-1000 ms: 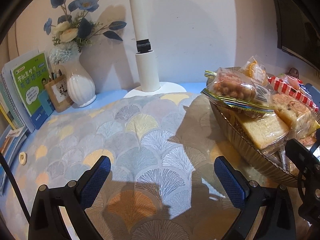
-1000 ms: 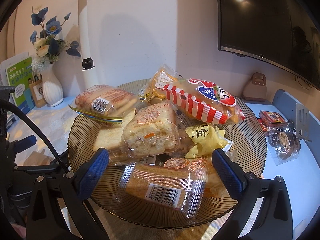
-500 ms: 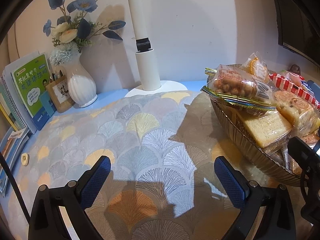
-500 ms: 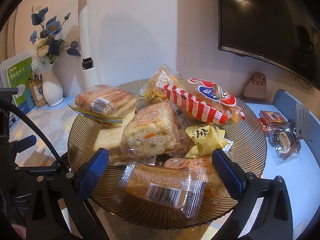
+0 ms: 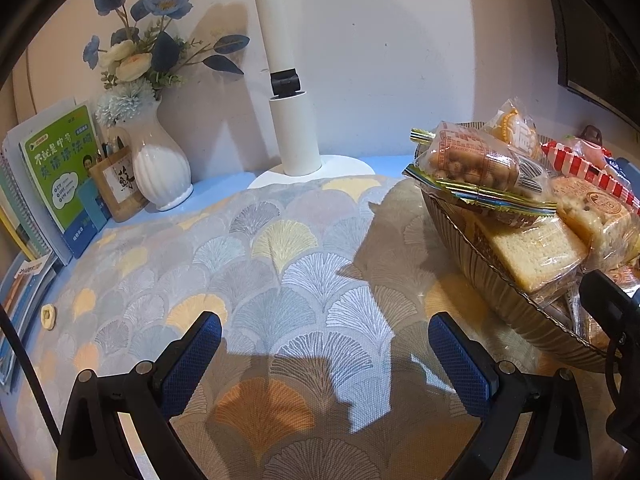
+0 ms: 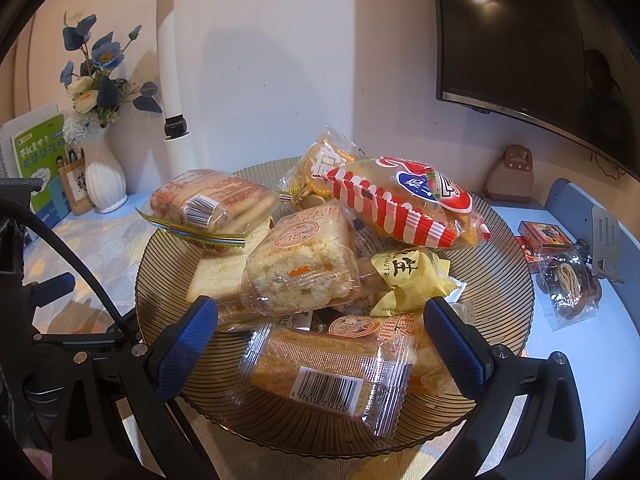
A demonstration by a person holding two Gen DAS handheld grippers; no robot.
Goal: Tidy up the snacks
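A ribbed brown glass bowl [image 6: 508, 264] holds several wrapped snacks: a red-striped pack [image 6: 404, 204], a crumbly cake [image 6: 304, 264], a yellow packet [image 6: 408, 276], a barcoded bread pack [image 6: 324, 368] and a biscuit pack [image 6: 212, 200]. My right gripper [image 6: 320, 344] is open, its blue pads on either side of the barcoded bread pack at the bowl's near rim. My left gripper [image 5: 326, 360] is open and empty over the patterned cloth [image 5: 280, 264], left of the bowl [image 5: 480, 280].
A white lamp post [image 5: 292, 120] stands at the back. A white vase of blue flowers [image 5: 160, 168], a small frame and books [image 5: 56, 176] line the left wall. A bagged snack [image 6: 568, 284] and red box [image 6: 540, 236] lie right of the bowl.
The left wrist view has drifted slightly, so the bowl sits a little further right and lower. The right gripper has barely moved.
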